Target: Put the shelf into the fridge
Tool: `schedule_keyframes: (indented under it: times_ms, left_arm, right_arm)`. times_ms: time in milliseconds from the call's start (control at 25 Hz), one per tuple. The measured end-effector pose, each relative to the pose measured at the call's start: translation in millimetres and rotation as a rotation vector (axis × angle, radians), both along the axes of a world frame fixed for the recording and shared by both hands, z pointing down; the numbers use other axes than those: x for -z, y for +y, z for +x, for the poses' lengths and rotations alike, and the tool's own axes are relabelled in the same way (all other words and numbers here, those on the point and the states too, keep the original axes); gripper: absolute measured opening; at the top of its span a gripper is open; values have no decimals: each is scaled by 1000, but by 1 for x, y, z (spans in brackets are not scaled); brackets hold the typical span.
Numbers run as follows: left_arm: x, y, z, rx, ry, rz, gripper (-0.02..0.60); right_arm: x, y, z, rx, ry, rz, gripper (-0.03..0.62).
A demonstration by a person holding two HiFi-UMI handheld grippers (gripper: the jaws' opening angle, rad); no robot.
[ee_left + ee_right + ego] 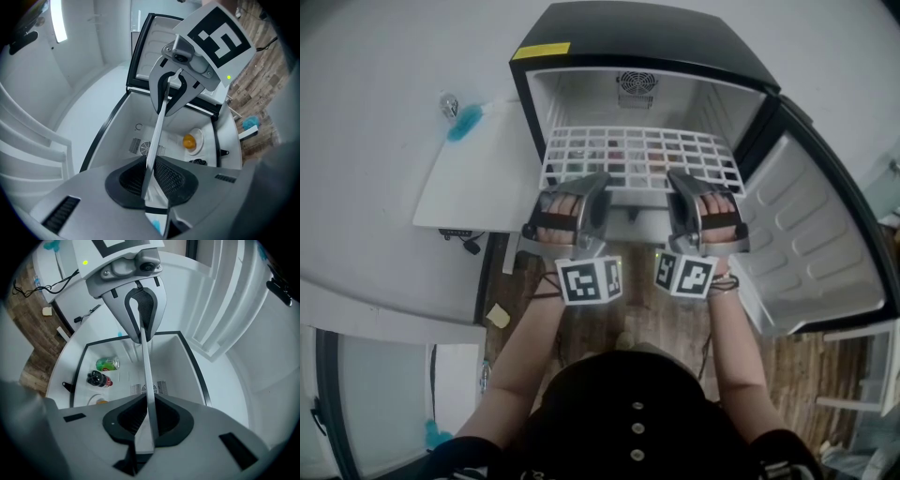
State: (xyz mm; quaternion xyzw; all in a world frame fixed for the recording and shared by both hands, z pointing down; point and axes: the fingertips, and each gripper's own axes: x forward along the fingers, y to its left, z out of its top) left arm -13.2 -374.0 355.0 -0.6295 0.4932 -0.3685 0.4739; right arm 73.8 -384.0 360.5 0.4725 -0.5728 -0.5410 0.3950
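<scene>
Shelf [637, 157], a white wire grid, is pinched along its front edge by both grippers. We find the left gripper [592, 183] with its jaws closed onto the thin rim, which runs between its ribbed pads [171, 176], and the right gripper [680, 180] clamped on the same rim further along. Each gripper view shows the other gripper gripping the far part of that edge. We note the shelf lying roughly level, most of its grid inside the open fridge [647, 33], its front edge at the mouth. Within the compartment we record a green can [108, 363], a dark bottle [98, 379], an orange fruit [189, 141] on a plate [199, 136], and a round rear vent [636, 82]. The door [825, 225] stands open on the right, above a wooden floor [628, 314].
</scene>
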Motion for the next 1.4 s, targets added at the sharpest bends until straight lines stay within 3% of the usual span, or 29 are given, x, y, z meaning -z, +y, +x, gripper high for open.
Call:
schedule_keyframes:
  times_ms: [360, 1400]
  left_arm:
    - [-2, 24, -1, -15, 1, 1, 52]
    - [-4, -14, -3, 50, 28, -19, 51]
  right_arm:
    - [-1, 28, 0, -31, -1, 11, 39]
    - [-2, -7, -1, -6, 5, -19, 38]
